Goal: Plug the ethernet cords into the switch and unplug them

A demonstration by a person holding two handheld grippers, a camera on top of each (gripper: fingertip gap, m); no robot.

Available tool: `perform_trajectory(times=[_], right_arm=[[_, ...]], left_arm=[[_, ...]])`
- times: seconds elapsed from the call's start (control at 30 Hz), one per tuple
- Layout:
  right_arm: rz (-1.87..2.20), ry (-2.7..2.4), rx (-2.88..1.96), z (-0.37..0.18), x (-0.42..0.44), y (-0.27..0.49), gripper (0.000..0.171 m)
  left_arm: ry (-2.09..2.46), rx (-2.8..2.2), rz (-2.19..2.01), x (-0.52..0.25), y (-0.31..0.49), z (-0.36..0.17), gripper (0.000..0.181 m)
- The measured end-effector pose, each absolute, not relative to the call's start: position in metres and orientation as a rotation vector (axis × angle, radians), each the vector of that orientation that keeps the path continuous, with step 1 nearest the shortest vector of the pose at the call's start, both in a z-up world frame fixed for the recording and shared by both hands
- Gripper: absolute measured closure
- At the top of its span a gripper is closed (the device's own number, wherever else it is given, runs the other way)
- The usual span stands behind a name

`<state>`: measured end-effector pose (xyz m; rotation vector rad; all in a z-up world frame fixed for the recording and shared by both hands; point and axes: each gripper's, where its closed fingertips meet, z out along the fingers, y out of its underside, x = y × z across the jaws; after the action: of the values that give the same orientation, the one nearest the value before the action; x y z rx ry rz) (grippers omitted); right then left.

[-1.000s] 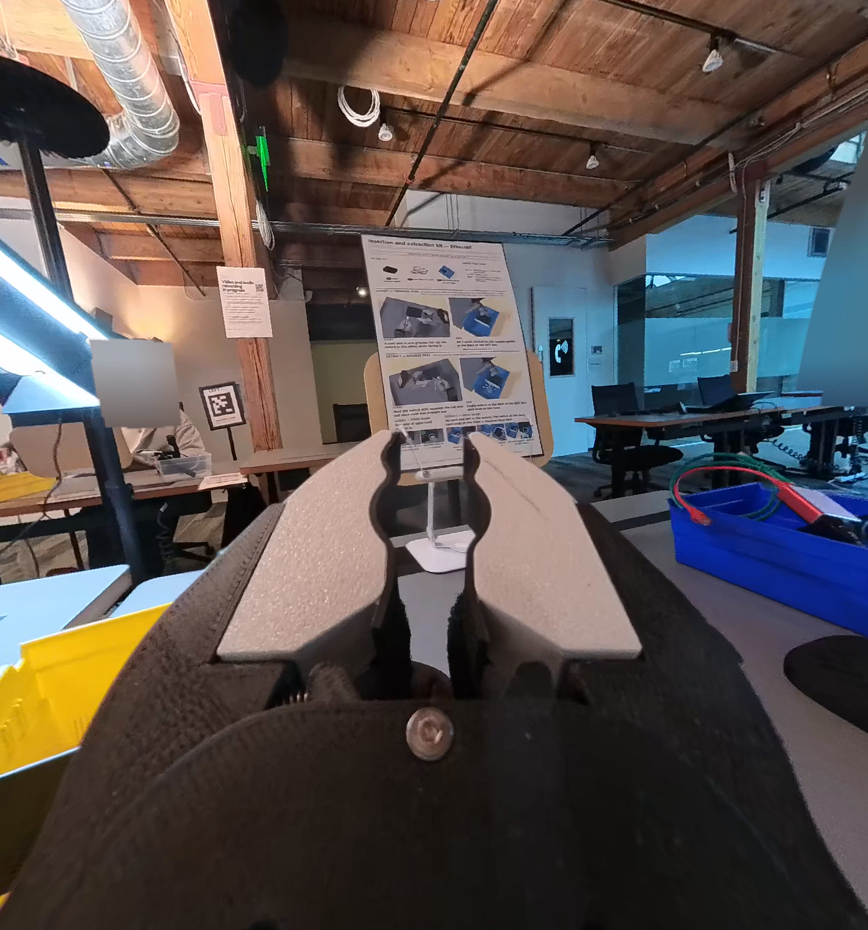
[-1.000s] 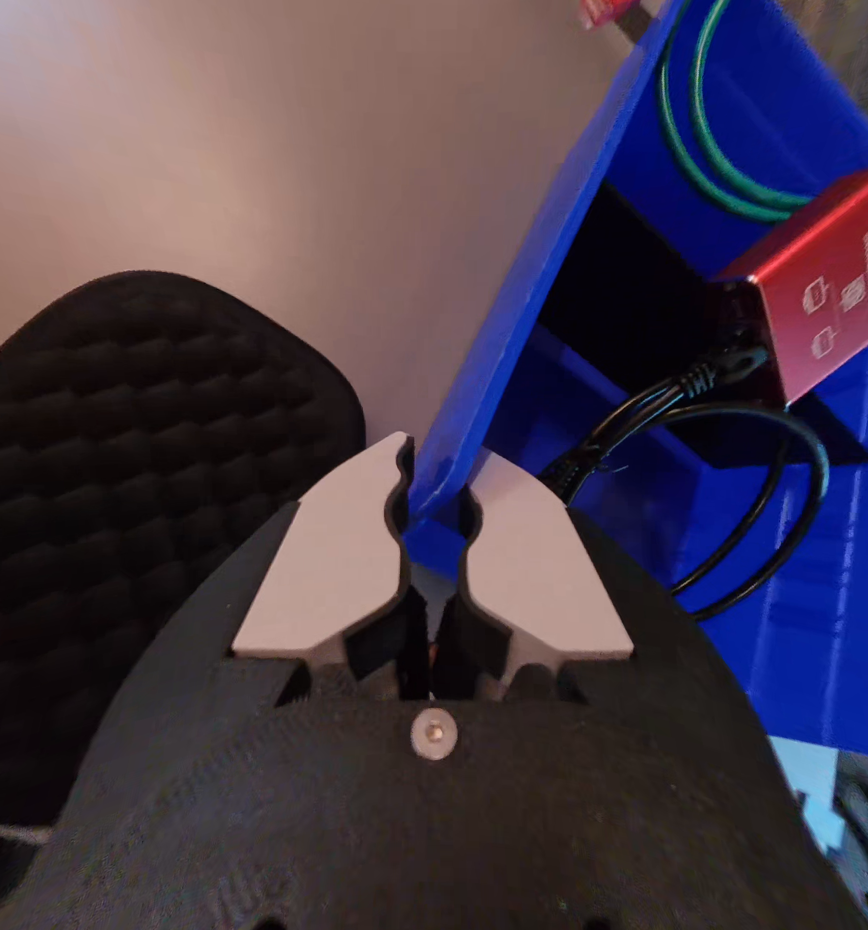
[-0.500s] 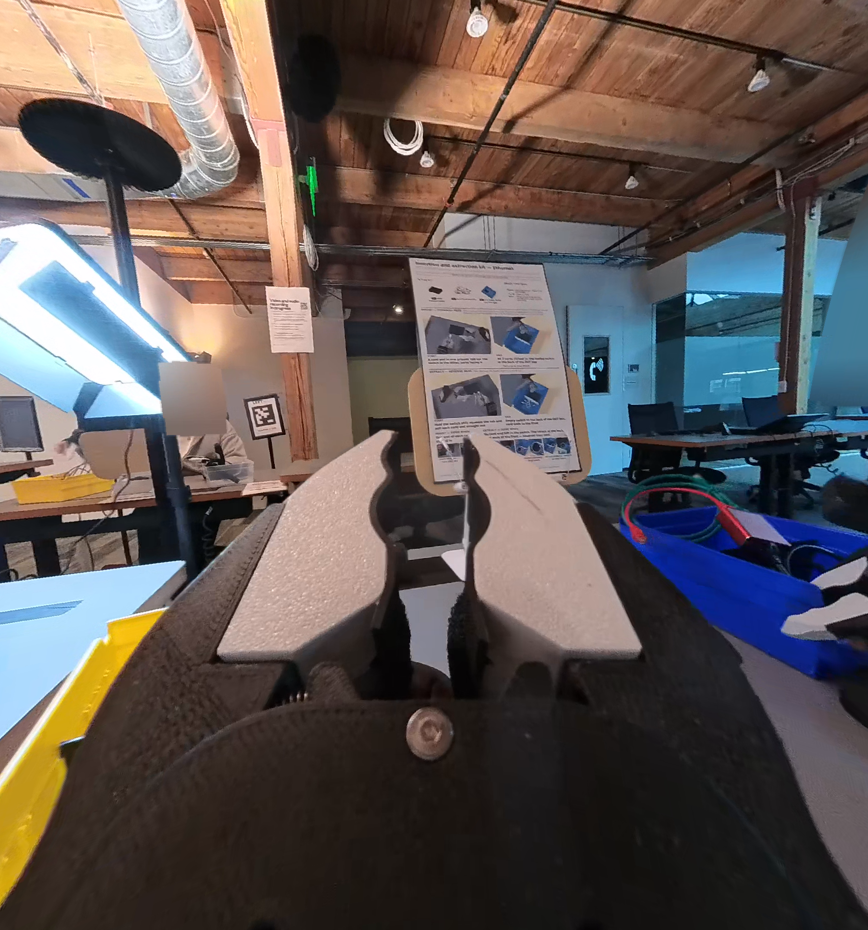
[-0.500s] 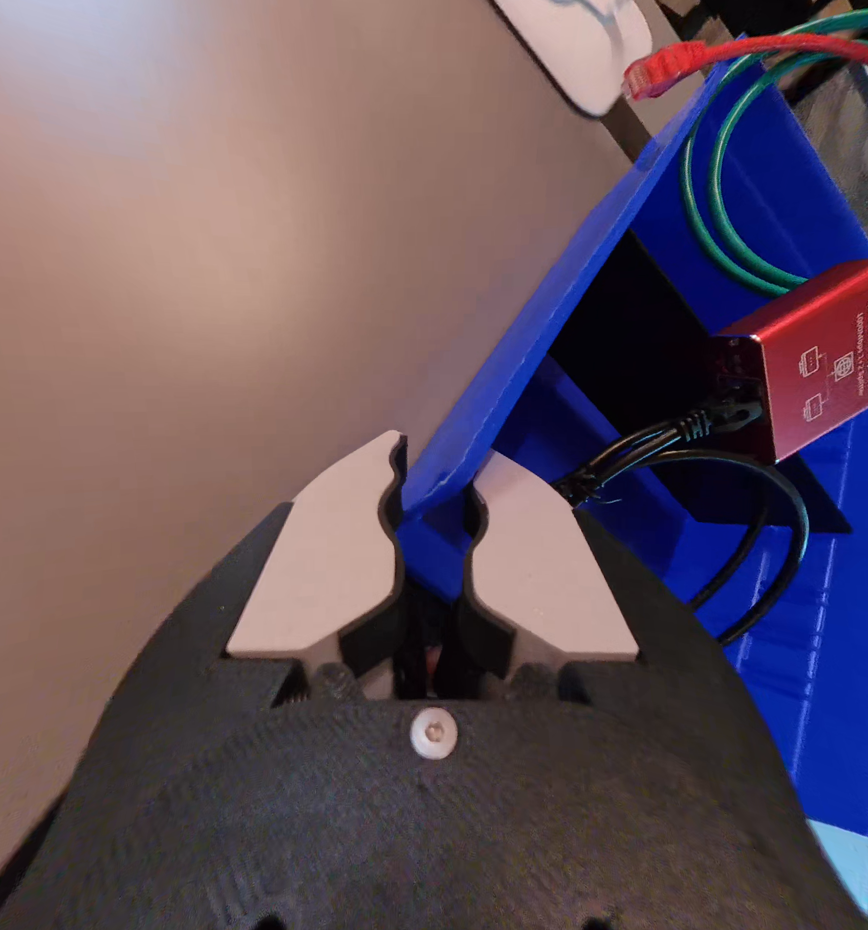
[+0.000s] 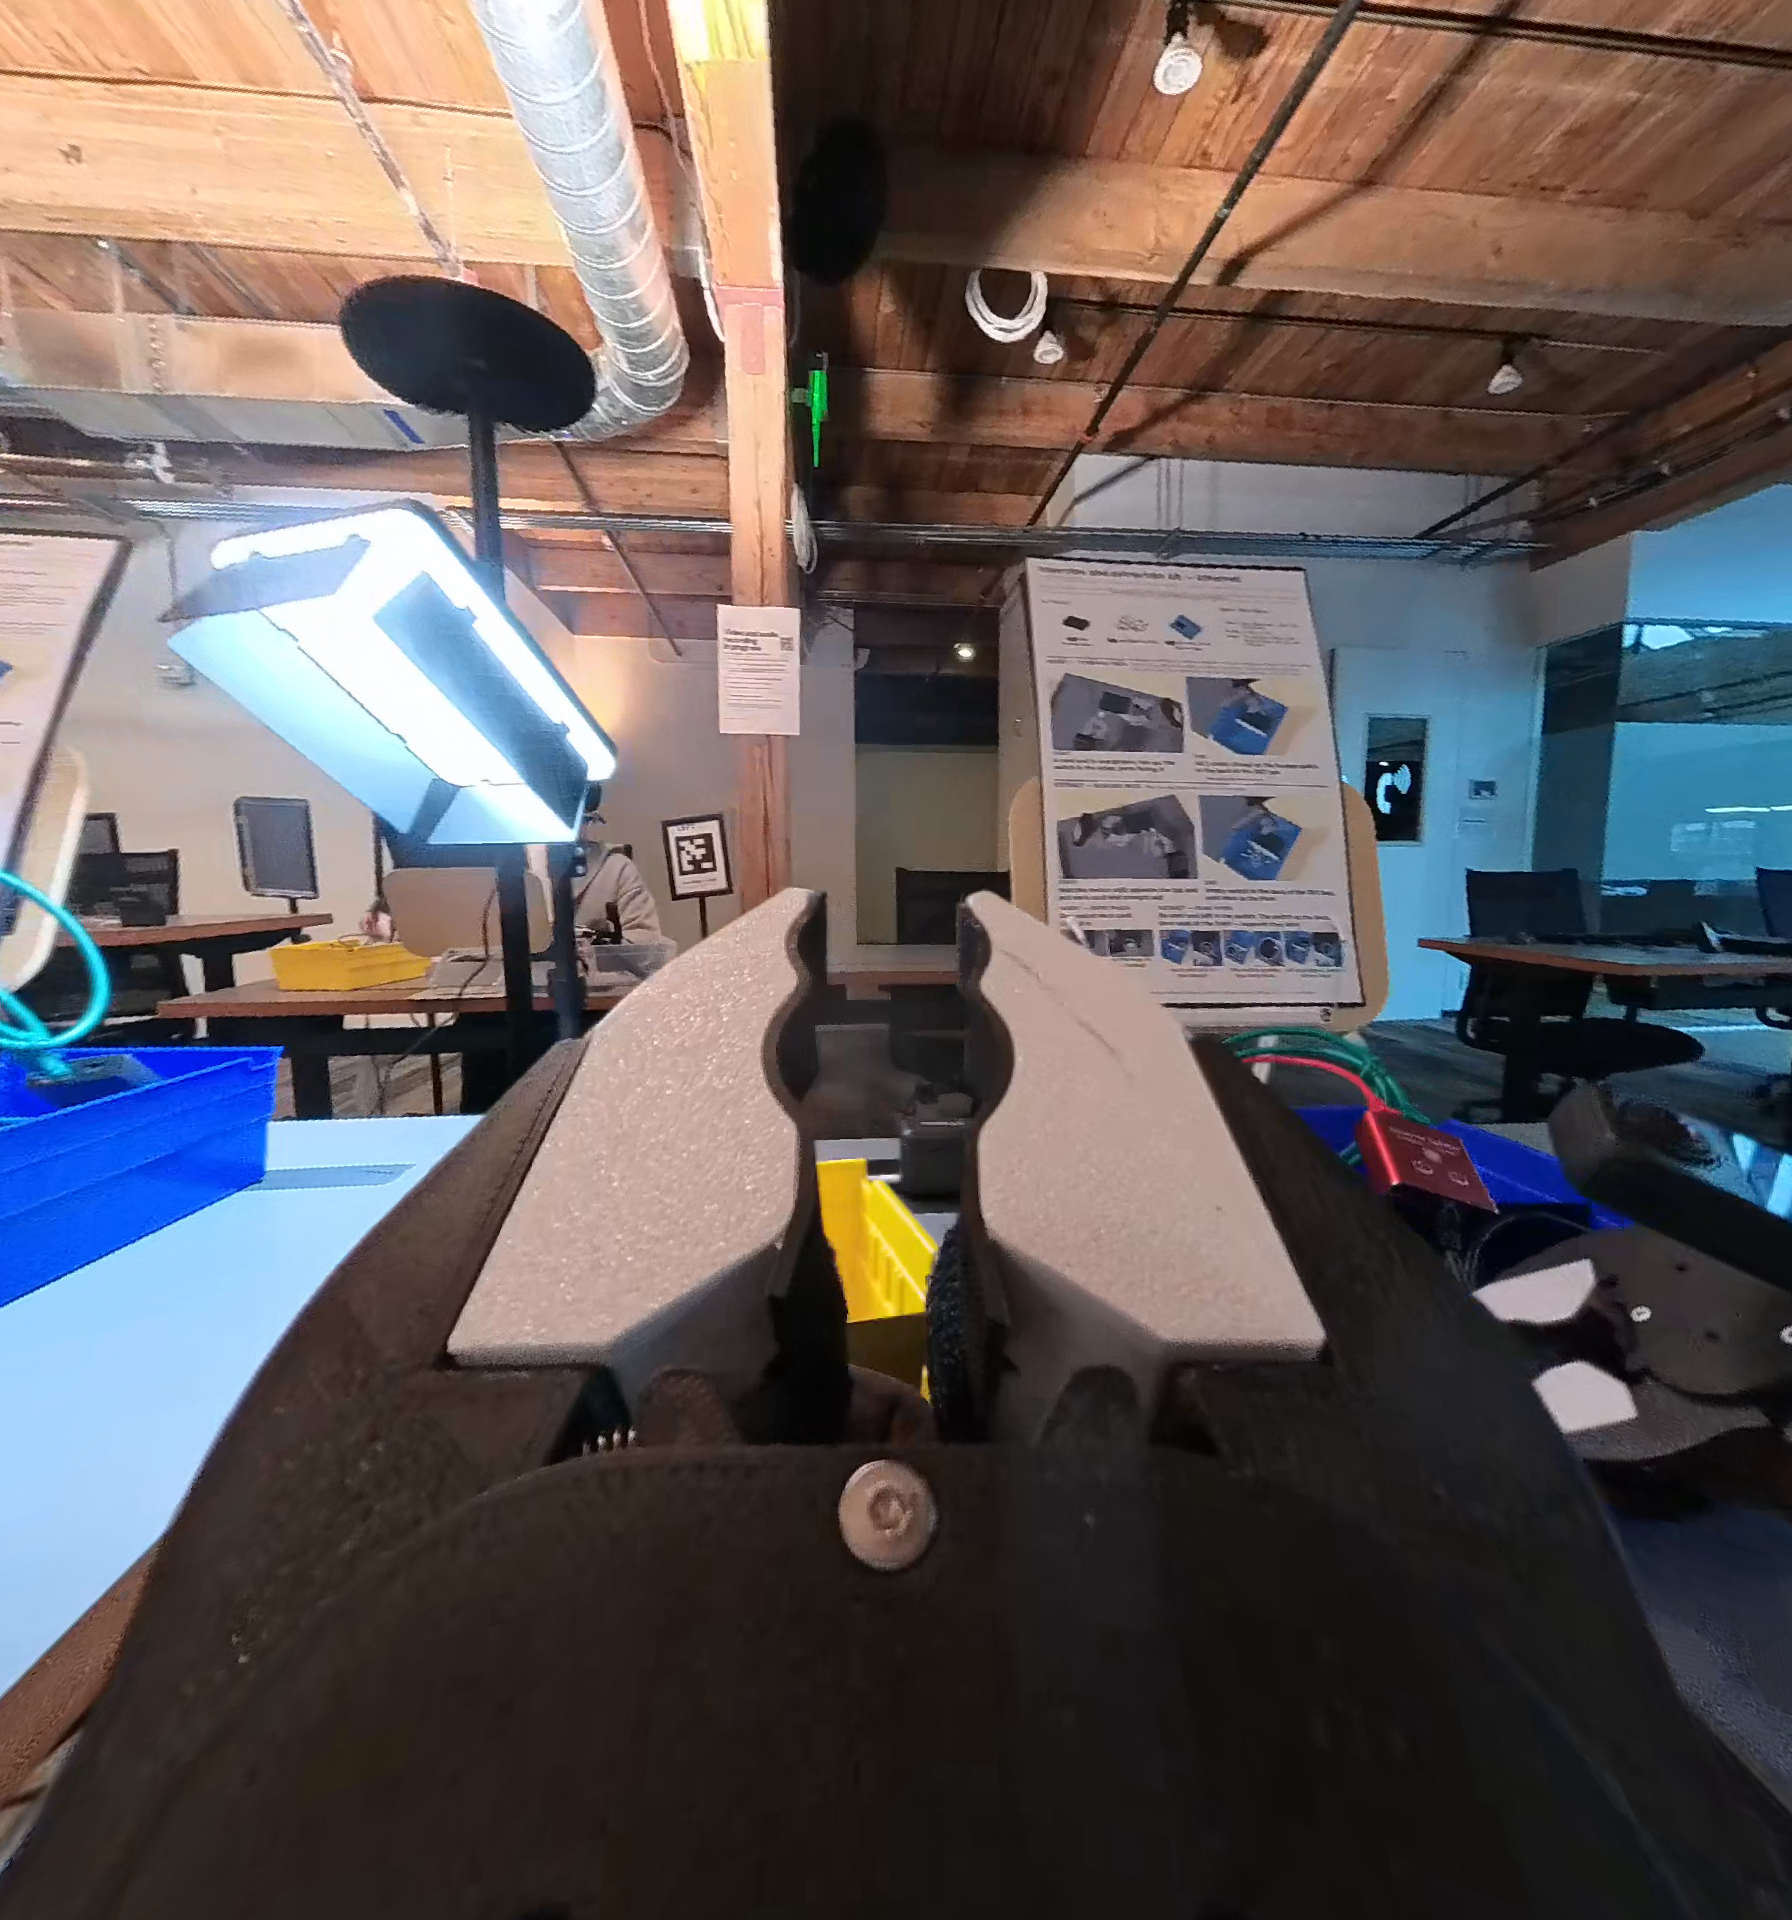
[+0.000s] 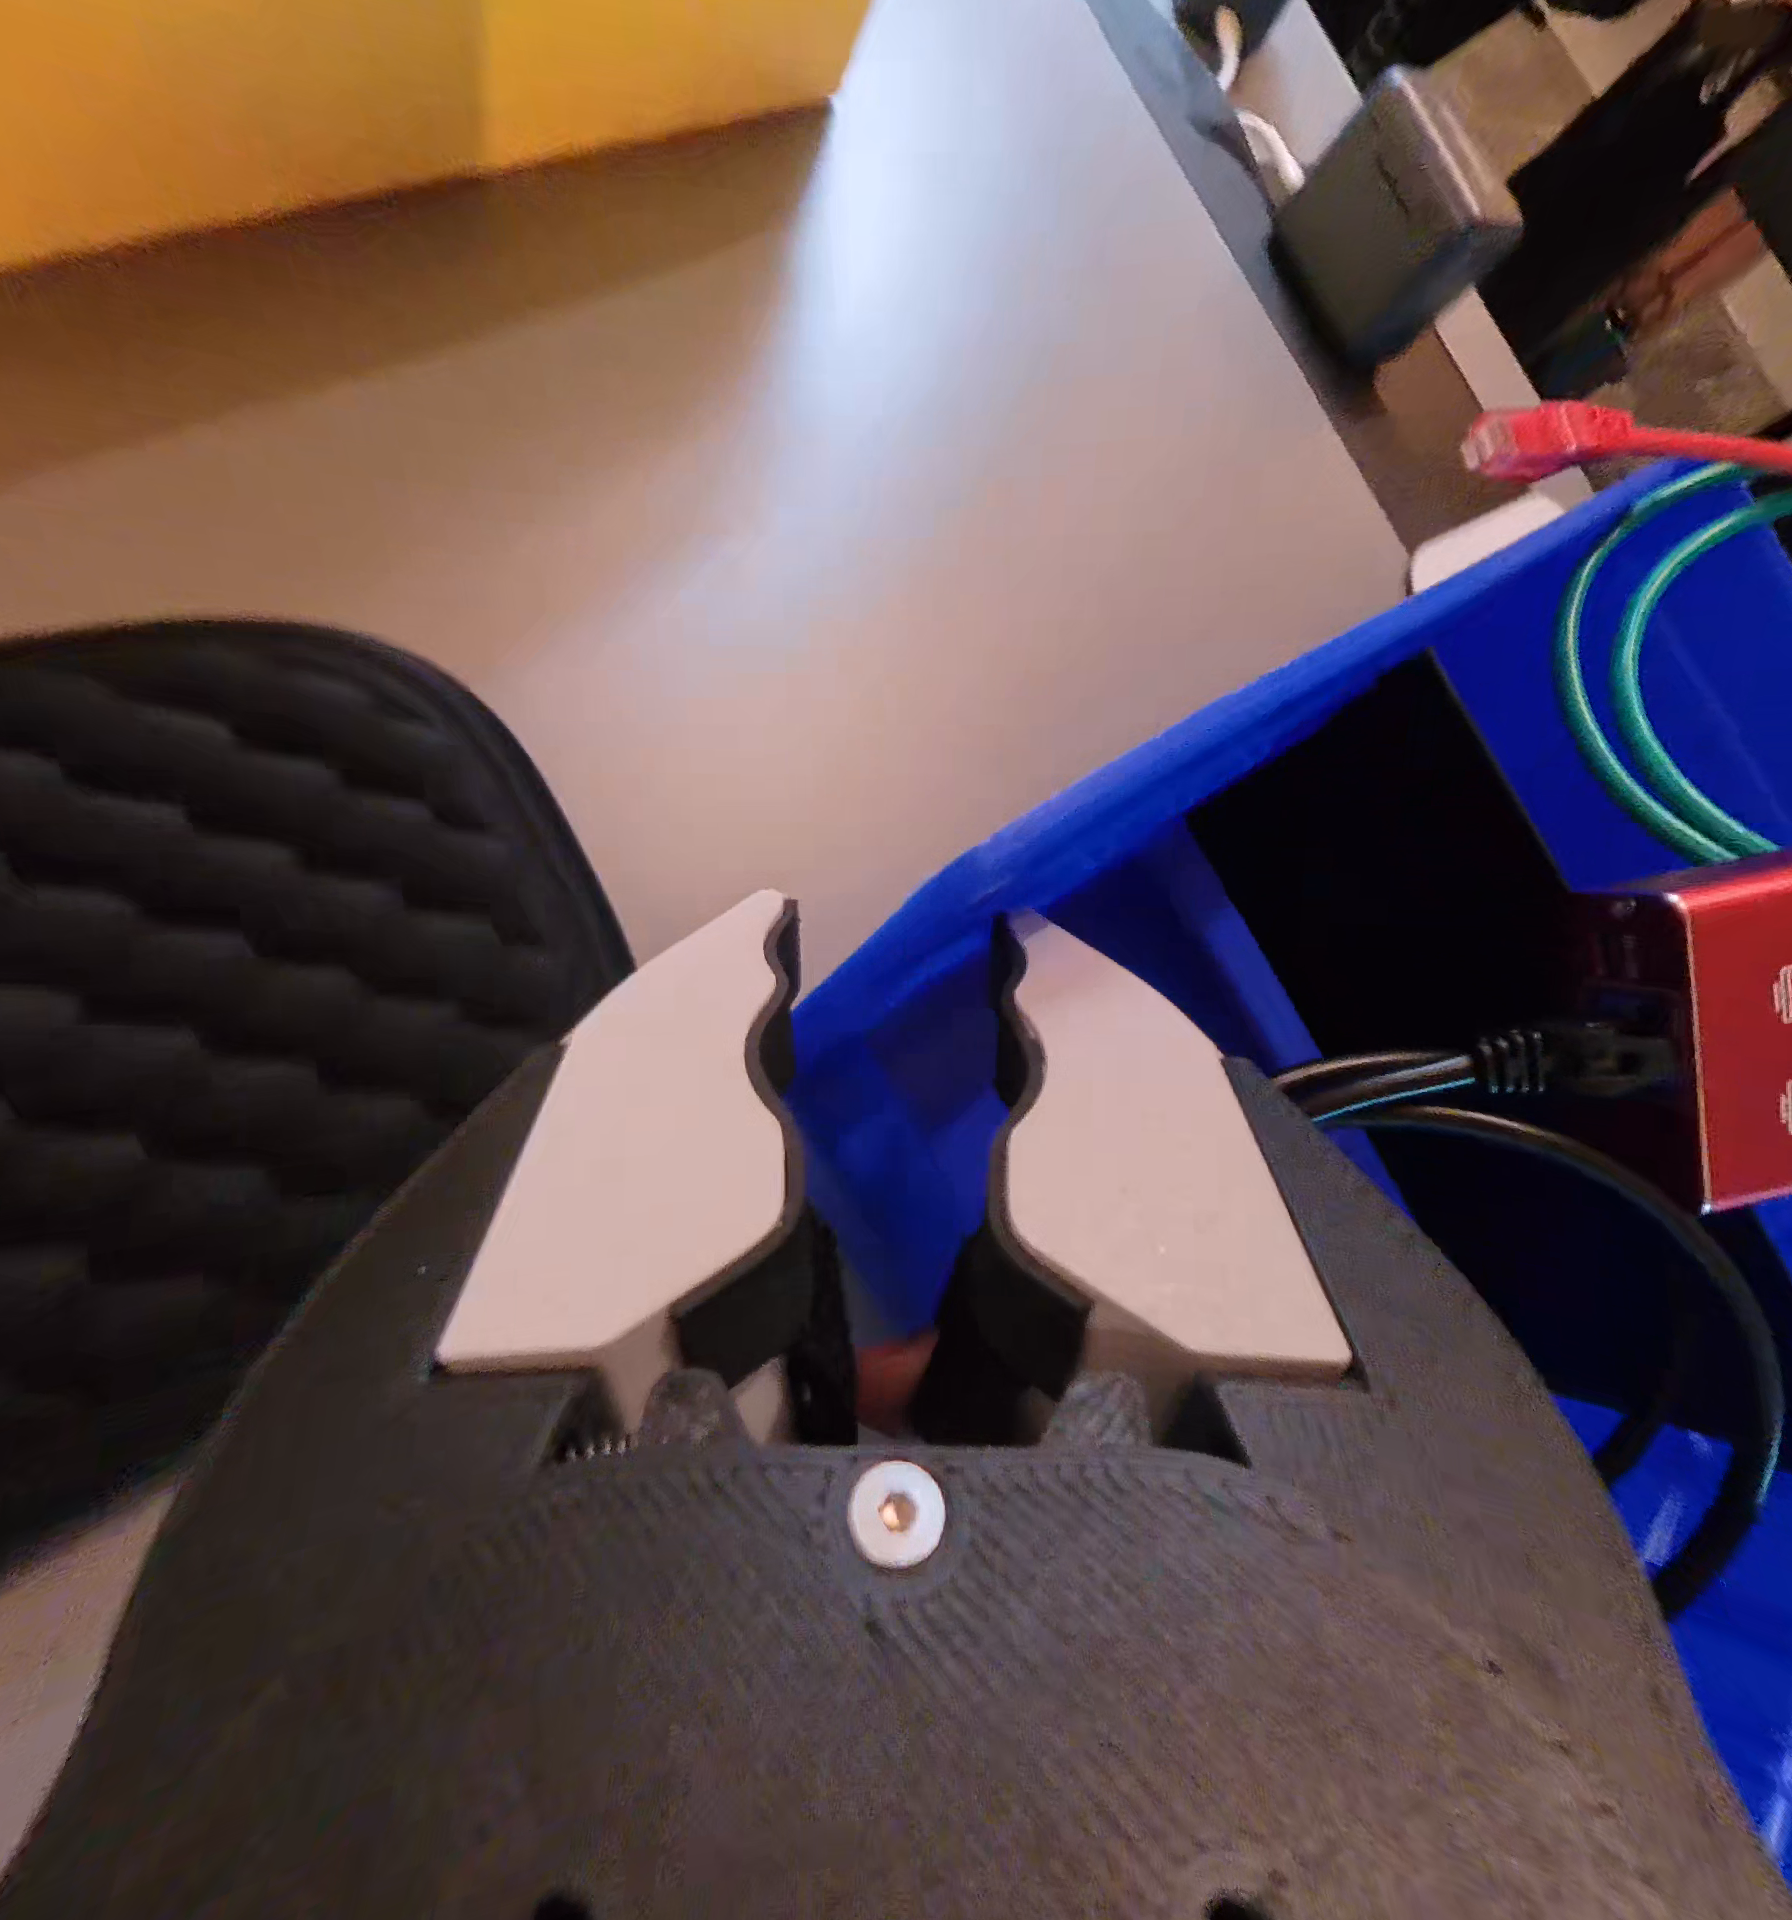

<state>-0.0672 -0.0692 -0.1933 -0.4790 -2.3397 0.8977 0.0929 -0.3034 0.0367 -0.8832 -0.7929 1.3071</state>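
Note:
A red switch (image 6: pixel 1785 1039) lies in a blue bin (image 6: pixel 1079 821). A black cord (image 6: pixel 1557 1060) is plugged into its near end. A green cord (image 6: pixel 1640 727) is coiled behind it. A red cord's plug (image 6: pixel 1536 436) hangs free past the bin's far rim. My right gripper (image 6: pixel 892 914) is shut on the bin's near corner wall. My left gripper (image 5: pixel 892 914) is held up level, its jaws drawn in to a narrow gap with nothing between them. The left wrist view shows the right gripper (image 5: pixel 1562 1345), the switch (image 5: pixel 1422 1164) and the bin (image 5: pixel 1536 1174) at the right.
A black foam pad (image 6: pixel 196 935) lies on the grey table (image 6: pixel 871 416) left of the bin. A yellow bin (image 5: pixel 871 1247) stands ahead of my left gripper. A second blue bin (image 5: pixel 92 1132) with a teal cable (image 5: pixel 61 966) sits at the left, under a lamp (image 5: pixel 404 675). An instruction board (image 5: pixel 1183 790) stands behind. My right fingertips sit around 35 cm from my left ones.
My left gripper has turned left, bringing the lamp and the second blue bin into view. My right gripper has swung with the bin corner between its jaws, whose gap looks slightly wider.

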Motion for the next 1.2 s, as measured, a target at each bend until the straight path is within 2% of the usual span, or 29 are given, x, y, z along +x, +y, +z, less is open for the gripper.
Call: perform_trajectory(times=[0.27, 0.67, 0.73, 0.87, 0.9, 1.0, 1.03, 1.07, 1.2], right_arm=[[1.047, -2.372, -0.333, -0.192, -0.066, -0.139, 0.137], [1.260, -2.417, -0.182, -0.188, -0.038, -0.197, 0.134], [1.470, -2.335, -0.214, -0.167, -0.027, -0.199, 0.123], [1.787, -2.103, -0.211, -0.118, 0.000, -0.203, 0.117], [1.809, -2.105, -0.186, -0.116, 0.010, -0.208, 0.116], [1.723, -2.172, -0.121, -0.130, 0.026, -0.222, 0.112], [1.685, -2.187, -0.115, -0.136, 0.026, -0.225, 0.111], [1.661, -2.200, -0.128, -0.141, 0.025, -0.226, 0.111], [1.596, -2.271, -0.240, -0.156, 0.016, -0.230, 0.113]], left_arm=[[-0.940, -0.876, 1.370, 0.097, -0.348, 0.020, 0.156], [-1.413, -1.098, 1.376, 0.065, -0.427, -0.087, 0.147], [-1.450, -1.105, 1.342, 0.057, -0.434, -0.105, 0.140], [-1.502, -1.040, 1.179, 0.039, -0.440, -0.141, 0.130], [-1.522, -1.048, 1.129, 0.035, -0.438, -0.151, 0.131], [-1.572, -1.176, 0.995, 0.037, -0.424, -0.168, 0.167], [-1.575, -1.236, 0.947, 0.041, -0.417, -0.168, 0.172], [-1.572, -1.273, 0.902, 0.044, -0.412, -0.166, 0.170], [-1.583, -1.283, 0.992, 0.046, -0.420, -0.159, 0.134]])
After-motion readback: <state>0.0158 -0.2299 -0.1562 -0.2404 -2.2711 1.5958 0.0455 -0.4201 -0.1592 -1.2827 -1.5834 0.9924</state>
